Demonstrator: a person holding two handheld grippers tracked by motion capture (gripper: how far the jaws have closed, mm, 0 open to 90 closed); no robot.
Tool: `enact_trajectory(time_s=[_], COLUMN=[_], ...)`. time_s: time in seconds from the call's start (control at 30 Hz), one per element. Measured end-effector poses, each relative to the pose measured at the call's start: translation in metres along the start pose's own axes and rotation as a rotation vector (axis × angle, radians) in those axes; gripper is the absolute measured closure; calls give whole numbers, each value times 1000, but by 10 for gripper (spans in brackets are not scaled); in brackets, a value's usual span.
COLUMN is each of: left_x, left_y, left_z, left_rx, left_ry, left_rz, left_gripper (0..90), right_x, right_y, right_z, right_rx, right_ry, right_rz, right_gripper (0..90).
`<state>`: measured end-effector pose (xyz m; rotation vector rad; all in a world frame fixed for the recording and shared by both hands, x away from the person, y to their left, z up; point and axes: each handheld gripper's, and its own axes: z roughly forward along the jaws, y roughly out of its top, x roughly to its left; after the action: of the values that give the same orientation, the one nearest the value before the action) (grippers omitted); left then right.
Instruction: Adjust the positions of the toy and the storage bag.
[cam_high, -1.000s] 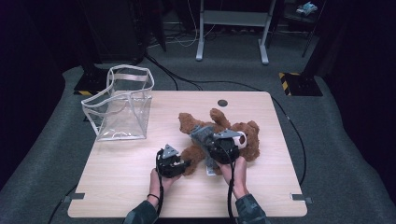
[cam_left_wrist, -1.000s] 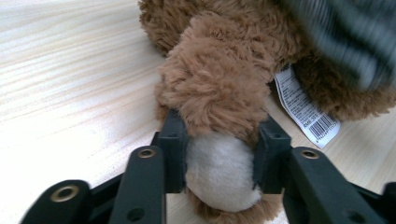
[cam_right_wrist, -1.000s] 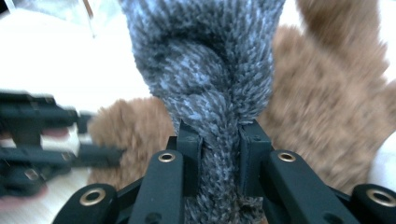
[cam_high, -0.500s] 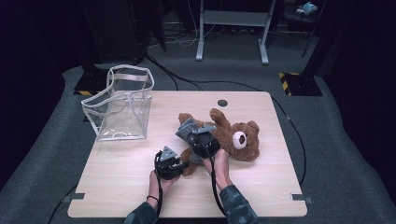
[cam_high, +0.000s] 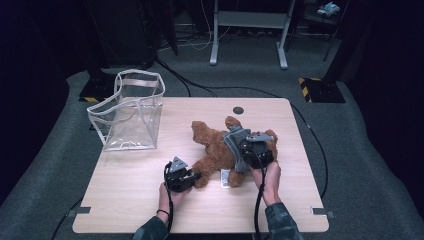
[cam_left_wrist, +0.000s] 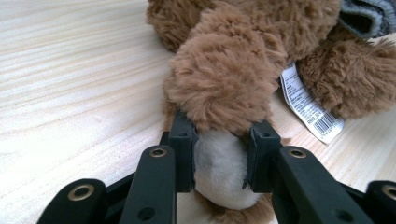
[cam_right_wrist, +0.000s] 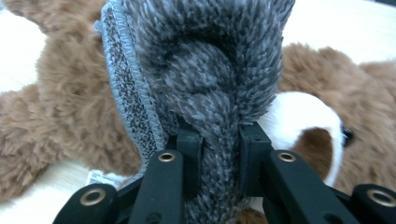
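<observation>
One clear plastic bag (cam_high: 129, 120) stands upright on the counter (cam_high: 125, 200), well to the left of the teddy bear (cam_high: 216, 150) and a little farther back. Its top is open and its handles are up. Through its see-through walls you can see counter and floor.

One teddy bear, brown and fluffy, lies flat near the middle of the counter, limbs spread. One white tag (cam_left_wrist: 310, 105) with a barcode sticks out from under the bear on the near side, lying flat on the wood.

One grey knitted garment (cam_right_wrist: 205, 84) sits bunched up at the bear's head end, to the right of the body.

Two tools are in play, one in each hand. The left tool (cam_left_wrist: 219, 161) is at the bear's near left foot: its black jaws have just been closing and now pinch the pale sole of that foot between the pads. In the high view, this left tool (cam_high: 192, 176) rests low on the counter right against the bear.

The right tool (cam_right_wrist: 219, 140) is over the bear's head, clenched on a fold of the grey knit, with the bear's white muzzle just behind it.

One dark round hole (cam_high: 238, 110) marks the counter just beyond the bear.
</observation>
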<state>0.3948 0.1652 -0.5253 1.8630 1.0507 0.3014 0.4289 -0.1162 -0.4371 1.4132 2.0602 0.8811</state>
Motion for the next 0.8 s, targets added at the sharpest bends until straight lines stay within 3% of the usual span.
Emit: enact_trajectory(time_s=[0.1,0.17,0.23,0.33,0.4,0.6,0.73,0.8], left_x=[0,1,1,1,2,4,5,5], left_y=[0,-1,-1,-1,-1,-1,-2,-1], left_z=[0,1,0,0,0,0,0,0], left_rx=[-4,-7,-5,-7,-6,-10,-10,-8], left_ry=[2,2,6,8,7,-2,-3,-3], left_rz=[-4,-11,-7,-10,-9,-17,-23,-23], left_gripper=[693,693,693,692,692,692,692,692], right_x=[1,13,29,40,31,-5,-28,-42], right_y=[-1,0,-1,-9,-16,-46,-54,-53], right_z=[-7,-11,-10,2,5,-10,-34,-48], right_rx=[-23,-53,-46,-6,-5,23,2,-28], right_ry=[-3,32,58,19,36,1,-67,-97], right_rz=[-18,-29,-80,-111,-77,-25,-20,12], right_gripper=[747,748,749,750,749,753,751,751])
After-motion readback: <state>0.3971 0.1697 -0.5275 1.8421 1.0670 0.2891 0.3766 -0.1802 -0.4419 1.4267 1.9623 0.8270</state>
